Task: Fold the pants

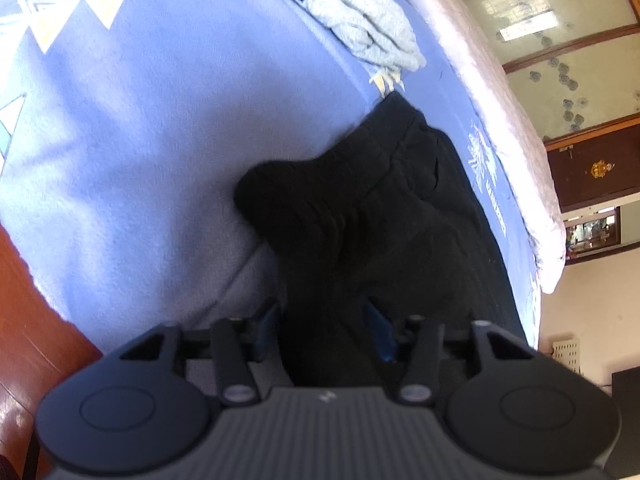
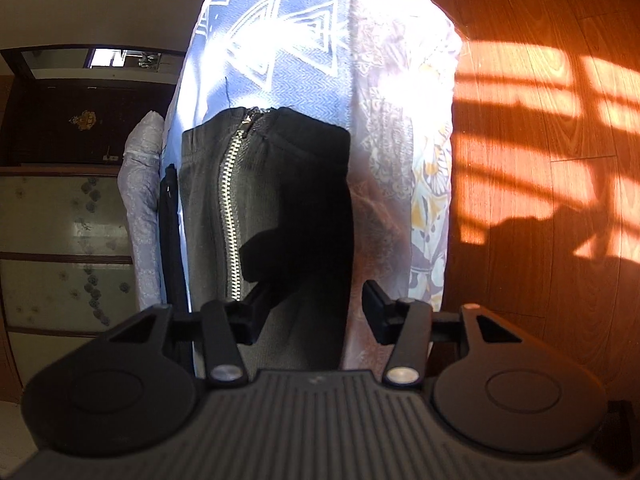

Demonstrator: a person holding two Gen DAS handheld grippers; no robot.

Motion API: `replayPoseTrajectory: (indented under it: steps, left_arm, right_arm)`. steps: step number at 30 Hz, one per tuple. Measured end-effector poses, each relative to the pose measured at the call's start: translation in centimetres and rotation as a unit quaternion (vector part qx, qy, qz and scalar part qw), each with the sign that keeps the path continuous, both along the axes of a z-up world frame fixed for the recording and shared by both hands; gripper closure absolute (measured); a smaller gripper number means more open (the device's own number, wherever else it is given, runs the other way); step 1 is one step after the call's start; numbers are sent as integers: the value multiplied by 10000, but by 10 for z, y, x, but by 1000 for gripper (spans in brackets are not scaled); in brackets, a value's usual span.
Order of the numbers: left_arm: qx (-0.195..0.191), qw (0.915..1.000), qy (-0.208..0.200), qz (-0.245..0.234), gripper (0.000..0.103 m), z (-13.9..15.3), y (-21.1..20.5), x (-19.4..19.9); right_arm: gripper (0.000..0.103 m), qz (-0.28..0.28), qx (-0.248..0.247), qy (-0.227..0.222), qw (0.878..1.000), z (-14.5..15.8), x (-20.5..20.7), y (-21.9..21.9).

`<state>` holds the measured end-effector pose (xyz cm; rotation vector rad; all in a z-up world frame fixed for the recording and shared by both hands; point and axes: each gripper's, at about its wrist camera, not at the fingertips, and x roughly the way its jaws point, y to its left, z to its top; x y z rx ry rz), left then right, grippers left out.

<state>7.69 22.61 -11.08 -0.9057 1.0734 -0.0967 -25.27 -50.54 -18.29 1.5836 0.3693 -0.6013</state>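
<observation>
The black pants (image 1: 360, 216) lie bunched on a blue patterned bedspread (image 1: 160, 128). In the left wrist view their cloth runs down between the fingers of my left gripper (image 1: 326, 322), whose jaws stand apart with fabric between them. In the right wrist view the pants (image 2: 280, 184) show a silver zipper (image 2: 232, 208) along one leg end. My right gripper (image 2: 316, 308) has its jaws wide apart around the pants' edge.
A grey folded garment (image 1: 368, 28) lies farther along the bed. A pale quilt (image 1: 500, 120) runs along the bed's far side. Wooden floor (image 2: 540, 140) borders the bed. A dark cabinet (image 1: 592, 168) and glass doors stand beyond.
</observation>
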Motion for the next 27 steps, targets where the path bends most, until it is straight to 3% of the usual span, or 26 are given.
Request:
replayPoseTrajectory:
  steps: [1,2,3,6,12,18,22,25,27]
  left_arm:
    - [47,10000,38,-31,88,1,-2,1]
    - [118,9999,46,-62,91,2,-3,1]
    - [157,9998,12,-77,91,5,-4,0]
    - [128,9998,-102,-79,93,15,-4,-2]
    - [-401,9987,-273,152,93,40,4,5]
    - [-431,9969,-554,348,94,70,-5,57]
    - [-370,9973,-598,220,94,78,-29,89]
    - [-268,9980,-571,63,94,77,-40,96]
    - [-298,9982,-508,54,94,75,-40,94]
  right_arm:
    - [63,37,-83,11,10000,2,3,-1]
    - [89,72,-209,20,9998,7,4,-1]
    - [97,105,-370,34,9993,13,6,-1]
    - [99,244,-907,121,9955,38,8,1]
    - [99,102,-1543,-451,9869,97,11,-5]
    - [101,-35,-2315,-880,9688,156,76,-34]
    - [101,567,-2610,-644,9615,168,131,-42]
    - [98,996,-2776,-389,9547,161,133,-33]
    - [96,1067,-2693,-119,9571,150,112,-30]
